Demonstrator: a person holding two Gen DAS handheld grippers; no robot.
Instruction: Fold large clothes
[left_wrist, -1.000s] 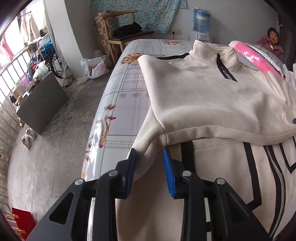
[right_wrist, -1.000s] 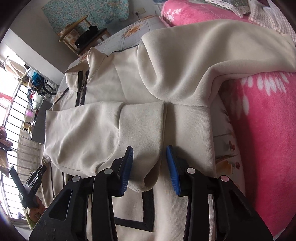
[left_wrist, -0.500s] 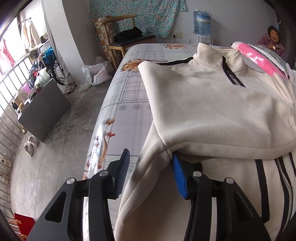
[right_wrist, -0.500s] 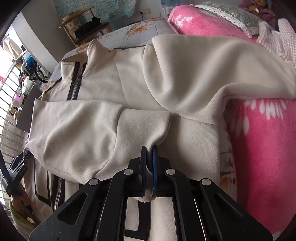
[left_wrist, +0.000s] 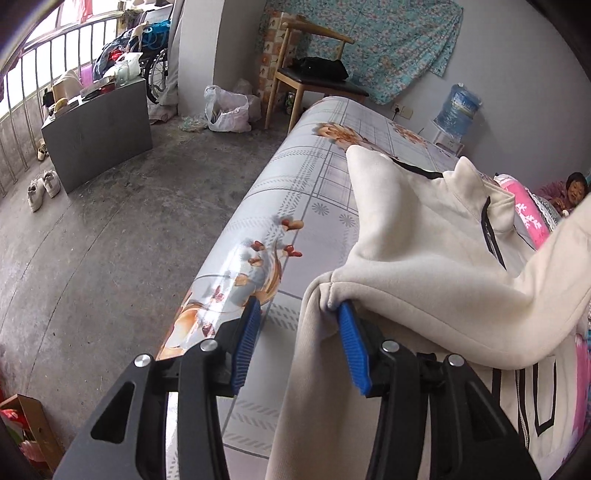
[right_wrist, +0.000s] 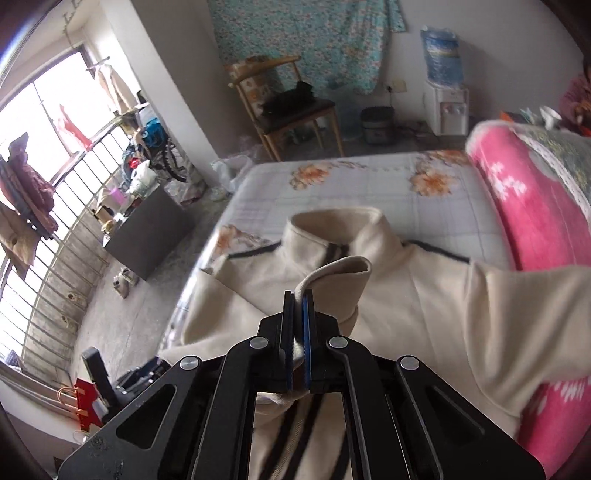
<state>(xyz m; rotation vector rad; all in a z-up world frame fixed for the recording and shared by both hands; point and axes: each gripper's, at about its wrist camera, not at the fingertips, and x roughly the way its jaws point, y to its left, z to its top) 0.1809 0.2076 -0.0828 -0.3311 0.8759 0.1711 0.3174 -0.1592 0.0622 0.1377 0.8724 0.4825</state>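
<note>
**Right cuff gripped and lifted; left jaws not yet closed on the jacket**

Your left gripper (left_wrist: 295, 347) stands released at the left edge of the cream jacket (left_wrist: 424, 258), which lies spread on the floral bed sheet (left_wrist: 295, 206). Its jaws have been opening and closing over the past second; a fold of the fabric now hangs between them, touching the right pad, clear of the left pad. No grip there yet

Your right gripper (right_wrist: 298, 332) is clenched on the sleeve cuff (right_wrist: 340, 280). A second ago it was open over the flat cuff; it has since closed and risen, so the sleeve now arches above the jacket's collar (right_wrist: 332, 225). In my judgement the sleeve fold across the body is under way

Surroundings, left to right: grey cabinet (left_wrist: 99, 125), white plastic bag (left_wrist: 225, 110), wooden chair (left_wrist: 314, 74), water dispenser bottle (left_wrist: 458, 107), pink blanket (right_wrist: 535, 206) hard against the jacket's right side. The blanket may crowd the fold
</note>
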